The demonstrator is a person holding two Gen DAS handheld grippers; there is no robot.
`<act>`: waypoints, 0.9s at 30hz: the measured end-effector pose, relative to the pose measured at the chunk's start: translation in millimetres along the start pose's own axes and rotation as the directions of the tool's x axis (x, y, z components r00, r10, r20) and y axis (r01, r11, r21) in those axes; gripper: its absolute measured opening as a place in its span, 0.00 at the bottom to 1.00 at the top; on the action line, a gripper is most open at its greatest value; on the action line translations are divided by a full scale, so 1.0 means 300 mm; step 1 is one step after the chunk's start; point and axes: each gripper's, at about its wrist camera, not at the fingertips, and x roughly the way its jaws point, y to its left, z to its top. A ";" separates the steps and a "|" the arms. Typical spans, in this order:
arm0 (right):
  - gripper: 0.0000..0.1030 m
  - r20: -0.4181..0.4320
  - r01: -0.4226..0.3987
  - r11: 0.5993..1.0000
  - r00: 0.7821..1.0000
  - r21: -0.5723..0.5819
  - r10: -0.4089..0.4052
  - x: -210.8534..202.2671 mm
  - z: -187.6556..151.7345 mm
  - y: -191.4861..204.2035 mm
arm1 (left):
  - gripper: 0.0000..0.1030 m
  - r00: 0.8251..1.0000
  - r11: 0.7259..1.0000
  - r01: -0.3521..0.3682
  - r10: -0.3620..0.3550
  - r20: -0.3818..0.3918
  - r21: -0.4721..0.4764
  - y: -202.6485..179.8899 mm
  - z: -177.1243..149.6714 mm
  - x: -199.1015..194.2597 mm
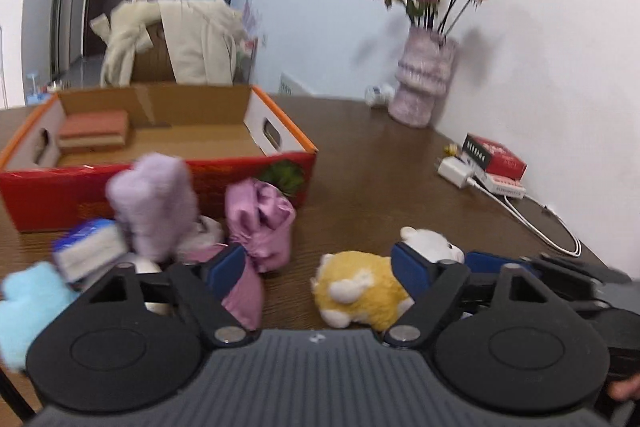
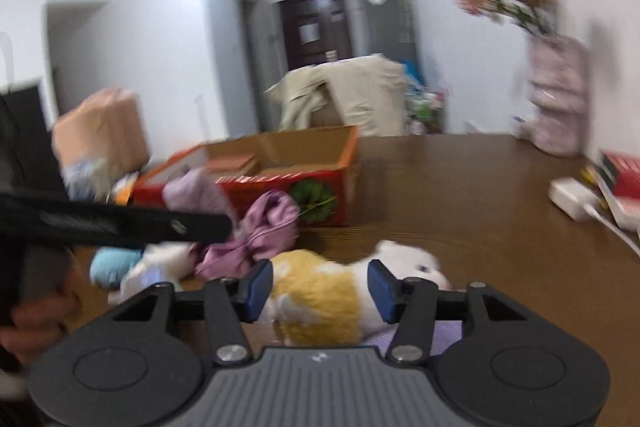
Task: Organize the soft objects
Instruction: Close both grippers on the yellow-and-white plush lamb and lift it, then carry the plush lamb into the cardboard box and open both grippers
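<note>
A yellow and white plush toy (image 1: 362,287) lies on the brown table (image 1: 380,167); in the right wrist view the plush toy (image 2: 320,299) lies between the open jaws of my right gripper (image 2: 318,289), which do not press it. My left gripper (image 1: 318,267) is open and empty, with the plush by its right finger and a pink satin cloth (image 1: 260,223) by its left finger. A lilac fluffy toy (image 1: 154,203), a blue-white sponge (image 1: 90,247) and a light blue fluffy piece (image 1: 28,307) lie at the left. A red cardboard box (image 1: 160,187) holds a brown sponge (image 1: 96,131).
A pink vase (image 1: 422,79) with flowers stands by the wall at the back right. A red book (image 1: 494,157), a white charger (image 1: 456,171) and its cable (image 1: 540,223) lie at the right. A chair with a beige coat (image 1: 188,39) stands behind the box.
</note>
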 end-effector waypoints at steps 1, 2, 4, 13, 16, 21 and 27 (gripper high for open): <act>0.54 0.000 -0.004 0.997 1.000 0.076 0.004 -0.013 -0.002 -0.032 | 0.74 1.000 1.000 0.007 -0.007 -0.009 -0.014 -0.006 0.006 0.022; 0.55 -0.015 -0.016 0.992 1.000 0.127 0.019 -0.005 -0.007 -0.056 | 0.71 1.000 0.999 0.012 -0.013 -0.028 -0.035 -0.010 0.014 0.057; 0.55 -0.064 -0.056 0.978 0.995 0.203 0.071 0.029 -0.021 -0.098 | 0.65 0.997 0.997 0.013 -0.018 -0.080 -0.070 -0.010 0.023 0.124; 0.63 -0.079 -0.175 0.958 0.977 0.229 0.198 0.198 0.023 -0.155 | 0.41 0.981 0.954 0.037 -0.091 -0.169 -0.298 0.086 -0.034 0.106; 0.63 -0.090 -0.163 0.962 0.978 0.217 0.186 0.236 0.049 -0.144 | 0.42 0.986 0.937 0.016 -0.073 -0.151 -0.348 0.106 -0.064 0.058; 0.62 -0.075 -0.183 0.963 0.977 0.196 0.201 0.175 0.036 -0.117 | 0.51 0.990 0.943 0.037 -0.079 -0.113 -0.330 0.089 -0.067 0.044; 0.60 -0.119 -0.143 0.955 0.977 0.258 0.179 0.183 -0.006 -0.132 | 0.49 0.984 0.932 0.054 -0.111 -0.139 -0.358 0.093 -0.070 0.111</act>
